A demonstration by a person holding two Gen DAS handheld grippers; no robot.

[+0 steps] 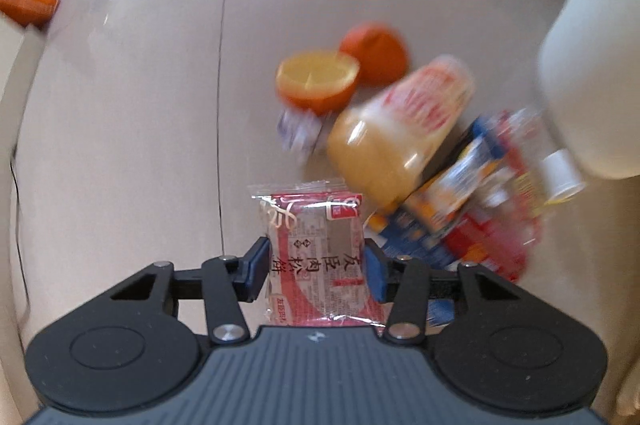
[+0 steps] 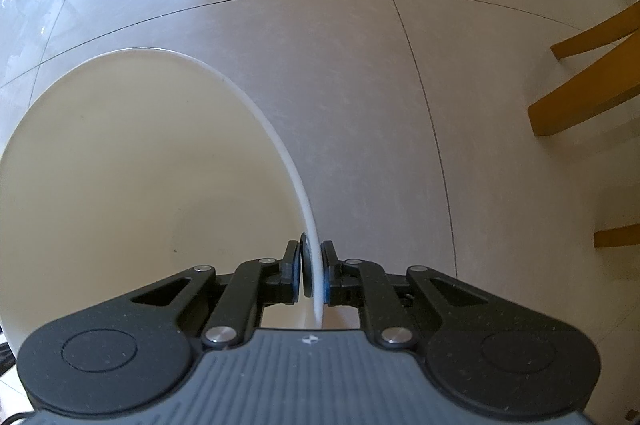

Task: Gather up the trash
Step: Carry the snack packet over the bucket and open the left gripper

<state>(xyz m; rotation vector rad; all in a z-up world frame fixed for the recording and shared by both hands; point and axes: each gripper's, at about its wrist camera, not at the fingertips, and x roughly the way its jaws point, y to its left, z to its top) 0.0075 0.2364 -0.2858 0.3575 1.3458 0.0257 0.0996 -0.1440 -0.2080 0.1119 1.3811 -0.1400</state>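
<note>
The left tool (image 1: 316,267) is clamped on a red snack packet (image 1: 316,253), its blue pads pressing both sides, above the tiled floor (image 1: 140,125). Beyond it lie a halved orange (image 1: 318,81), a bottle (image 1: 400,129) on its side and blurred wrappers (image 1: 472,209). The right tool (image 2: 312,271) pinches the rim of a white bin (image 2: 160,165), near chair legs (image 2: 584,101).
</note>
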